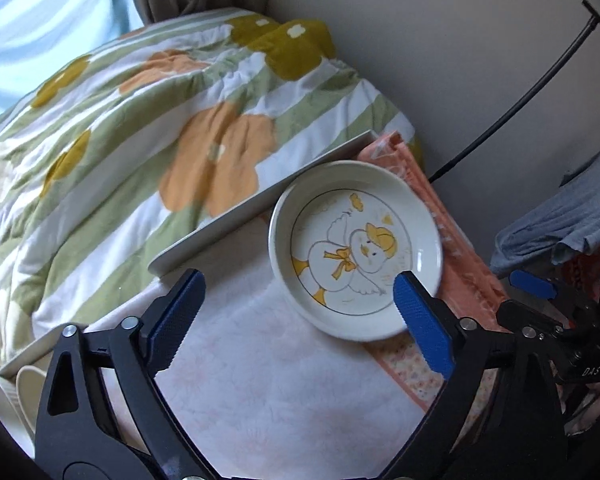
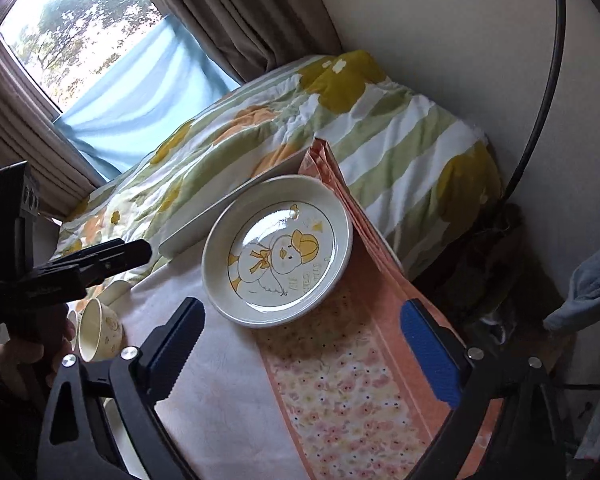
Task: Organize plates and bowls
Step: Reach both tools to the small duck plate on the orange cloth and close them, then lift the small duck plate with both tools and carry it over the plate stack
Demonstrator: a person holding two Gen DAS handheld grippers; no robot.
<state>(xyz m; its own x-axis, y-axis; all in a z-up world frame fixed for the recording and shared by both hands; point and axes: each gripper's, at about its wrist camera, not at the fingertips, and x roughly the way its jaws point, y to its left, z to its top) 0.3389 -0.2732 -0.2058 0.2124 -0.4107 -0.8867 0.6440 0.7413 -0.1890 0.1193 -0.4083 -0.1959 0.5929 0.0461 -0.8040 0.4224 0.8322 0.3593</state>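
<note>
- My left gripper (image 1: 296,316) has its jaws spread wide with nothing between them; the right fingertip overlaps the near rim of the duck plate (image 1: 356,254).
- My right gripper (image 2: 300,340) is likewise spread and empty, just near of the same plate (image 2: 278,250).
- The plate lies flat on the table (image 2: 228,380), partly on the orange floral cloth (image 2: 352,392), beside a white tray (image 1: 260,208).
- Cream bowls (image 2: 100,330) sit at the near left.
- A flowered quilt (image 1: 148,128) lies beyond.
</note>
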